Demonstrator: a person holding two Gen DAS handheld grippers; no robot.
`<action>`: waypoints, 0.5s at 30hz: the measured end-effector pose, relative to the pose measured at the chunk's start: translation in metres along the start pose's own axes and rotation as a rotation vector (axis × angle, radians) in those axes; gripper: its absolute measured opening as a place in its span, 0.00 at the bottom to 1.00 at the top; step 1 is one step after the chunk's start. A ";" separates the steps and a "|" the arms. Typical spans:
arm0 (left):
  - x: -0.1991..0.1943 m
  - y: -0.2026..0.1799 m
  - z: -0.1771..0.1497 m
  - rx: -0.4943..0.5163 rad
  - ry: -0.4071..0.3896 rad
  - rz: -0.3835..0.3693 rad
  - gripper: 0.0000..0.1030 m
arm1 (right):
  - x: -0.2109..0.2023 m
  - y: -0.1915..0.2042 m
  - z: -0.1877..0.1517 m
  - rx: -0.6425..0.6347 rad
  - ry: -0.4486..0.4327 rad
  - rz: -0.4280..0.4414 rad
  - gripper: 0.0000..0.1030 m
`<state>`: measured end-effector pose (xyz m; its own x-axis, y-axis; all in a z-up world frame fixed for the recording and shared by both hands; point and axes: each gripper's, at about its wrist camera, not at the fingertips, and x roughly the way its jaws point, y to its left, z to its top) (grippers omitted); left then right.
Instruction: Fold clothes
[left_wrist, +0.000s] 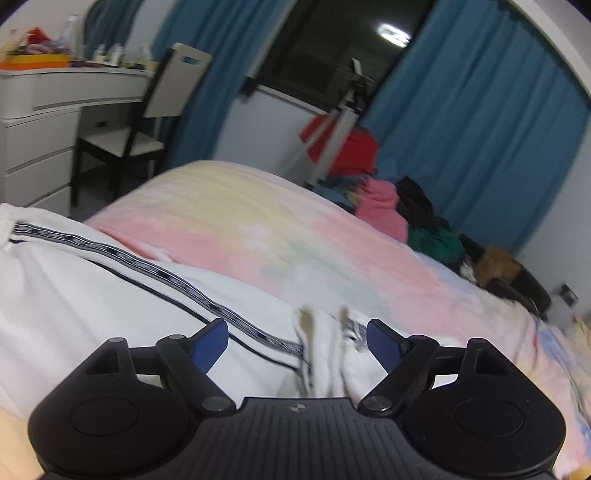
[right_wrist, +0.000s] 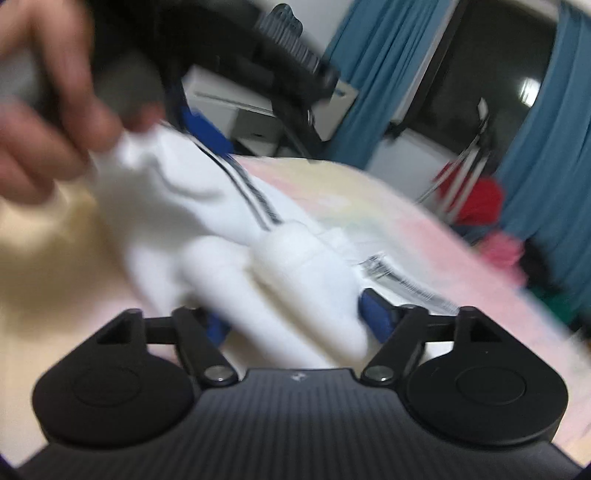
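Observation:
A white garment with a black-and-white striped band (left_wrist: 110, 295) lies on the pastel bedspread (left_wrist: 280, 236). My left gripper (left_wrist: 297, 343) is open, its blue pads wide apart, with a bunched fold of the white cloth (left_wrist: 321, 354) between them. In the blurred right wrist view my right gripper (right_wrist: 291, 317) is open, with a thick roll of the same white garment (right_wrist: 280, 280) lying between its jaws. The left gripper (right_wrist: 207, 129) and the hand holding it (right_wrist: 48, 110) are at the garment's upper end; whether they touch it is blurred.
A pile of pink, red, green and dark clothes (left_wrist: 399, 206) sits at the bed's far right. A white dresser (left_wrist: 40, 110) and a chair (left_wrist: 147, 122) stand to the left. Blue curtains (left_wrist: 480, 110) and a dark window are behind the bed.

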<state>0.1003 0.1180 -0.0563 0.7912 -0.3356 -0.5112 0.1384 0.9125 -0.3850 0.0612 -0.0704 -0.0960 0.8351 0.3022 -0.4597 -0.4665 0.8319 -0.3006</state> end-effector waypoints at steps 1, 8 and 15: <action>-0.001 -0.004 -0.003 0.016 0.012 -0.018 0.79 | -0.012 -0.008 0.001 0.072 0.003 0.024 0.76; 0.000 -0.035 -0.034 0.135 0.103 -0.117 0.66 | -0.067 -0.075 -0.006 0.456 -0.055 -0.092 0.76; 0.035 -0.044 -0.064 0.208 0.192 -0.016 0.46 | -0.046 -0.129 -0.044 0.668 -0.001 -0.299 0.76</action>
<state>0.0834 0.0512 -0.1066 0.6637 -0.3707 -0.6497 0.2854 0.9283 -0.2382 0.0703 -0.2118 -0.0730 0.8995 0.0178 -0.4365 0.0588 0.9852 0.1613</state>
